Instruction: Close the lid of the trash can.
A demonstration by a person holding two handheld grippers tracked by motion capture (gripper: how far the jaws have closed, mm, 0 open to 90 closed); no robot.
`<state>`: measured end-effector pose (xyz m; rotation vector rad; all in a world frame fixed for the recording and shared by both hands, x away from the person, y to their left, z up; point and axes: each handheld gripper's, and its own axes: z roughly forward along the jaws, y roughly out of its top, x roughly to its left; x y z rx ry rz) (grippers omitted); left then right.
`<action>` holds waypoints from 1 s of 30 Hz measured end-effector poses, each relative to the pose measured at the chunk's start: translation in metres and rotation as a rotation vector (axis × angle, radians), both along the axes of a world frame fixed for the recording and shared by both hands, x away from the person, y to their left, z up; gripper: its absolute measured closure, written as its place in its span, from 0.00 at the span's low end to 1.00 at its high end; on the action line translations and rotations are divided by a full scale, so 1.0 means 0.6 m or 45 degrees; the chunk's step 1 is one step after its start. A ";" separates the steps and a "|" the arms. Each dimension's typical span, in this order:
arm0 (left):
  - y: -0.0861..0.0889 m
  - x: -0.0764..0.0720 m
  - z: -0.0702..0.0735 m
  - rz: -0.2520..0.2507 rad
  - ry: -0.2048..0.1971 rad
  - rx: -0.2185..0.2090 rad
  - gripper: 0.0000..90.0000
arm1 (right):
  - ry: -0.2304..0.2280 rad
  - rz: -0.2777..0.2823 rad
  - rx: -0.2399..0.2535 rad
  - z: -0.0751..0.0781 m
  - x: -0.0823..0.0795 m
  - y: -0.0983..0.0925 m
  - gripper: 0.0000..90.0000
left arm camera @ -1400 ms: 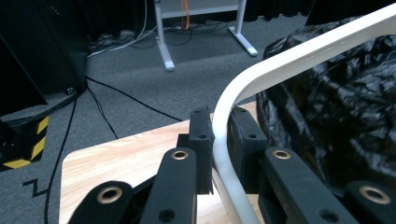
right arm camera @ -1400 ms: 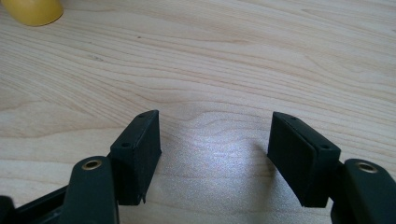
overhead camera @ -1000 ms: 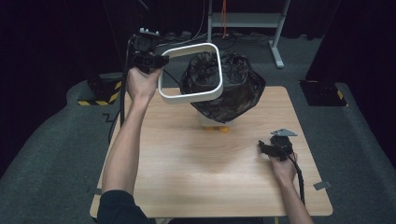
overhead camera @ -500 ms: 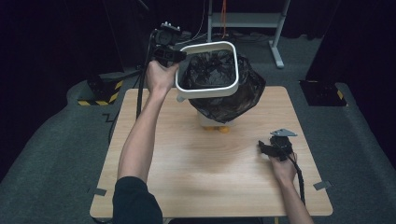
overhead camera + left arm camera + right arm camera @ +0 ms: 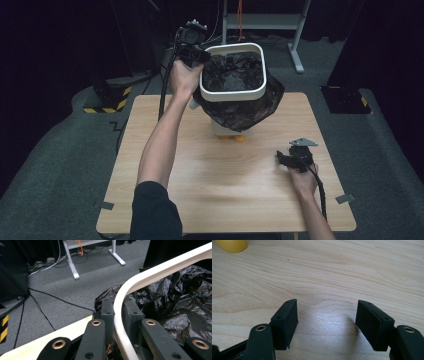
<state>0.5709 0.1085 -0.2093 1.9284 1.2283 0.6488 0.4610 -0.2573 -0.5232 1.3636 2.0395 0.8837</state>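
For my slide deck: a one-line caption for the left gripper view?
Left gripper clamps the white frame over a black bag.

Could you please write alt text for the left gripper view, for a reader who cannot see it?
The left tool is clamped on the white rim of a bin, one jaw on each side of it. A crumpled black bin liner lines the bin and spills over its edge. Beyond lie a corner of the wooden table, grey carpet, cables and white stand legs.
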 end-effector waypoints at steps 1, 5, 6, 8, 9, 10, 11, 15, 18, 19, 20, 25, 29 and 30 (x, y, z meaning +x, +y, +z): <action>-0.004 0.002 0.000 -0.001 0.001 0.007 0.89 | 0.001 -0.002 0.001 0.000 0.000 0.000 0.38; -0.015 0.011 -0.001 0.000 0.003 0.021 0.89 | -0.006 0.013 -0.009 0.000 -0.001 0.002 0.38; -0.017 0.014 -0.002 0.002 0.003 0.028 0.89 | -0.007 0.017 -0.013 0.000 -0.001 0.003 0.39; -0.019 0.018 -0.002 0.010 0.002 0.043 0.89 | -0.007 0.024 -0.013 0.000 -0.002 0.004 0.39; -0.021 0.021 -0.002 0.015 0.008 0.051 0.89 | -0.008 0.026 -0.017 0.000 -0.002 0.005 0.39; -0.022 0.024 -0.003 0.020 0.014 0.056 0.89 | -0.009 0.034 -0.013 0.000 -0.002 0.006 0.39; -0.022 0.026 -0.003 0.024 0.017 0.063 0.89 | -0.009 0.034 -0.013 0.000 -0.002 0.006 0.39; -0.024 0.036 -0.008 0.045 0.027 0.069 0.89 | -0.009 0.036 -0.012 0.000 -0.002 0.007 0.39; -0.022 0.042 -0.012 0.062 0.039 0.074 0.89 | -0.010 0.040 -0.015 0.000 -0.002 0.006 0.39; -0.022 0.042 -0.012 0.062 0.039 0.074 0.89 | -0.010 0.040 -0.015 0.000 -0.002 0.006 0.39; -0.021 0.044 -0.014 0.069 0.045 0.079 0.89 | -0.009 0.040 -0.015 0.000 -0.002 0.006 0.39; -0.023 0.052 -0.019 0.086 0.058 0.085 0.89 | -0.007 0.041 -0.012 0.000 -0.002 0.006 0.39; -0.027 0.057 -0.019 0.094 0.062 0.115 0.89 | -0.009 0.044 -0.016 0.000 -0.002 0.006 0.39; -0.028 0.057 -0.018 0.097 0.061 0.121 0.89 | -0.010 0.043 -0.015 0.000 -0.002 0.006 0.39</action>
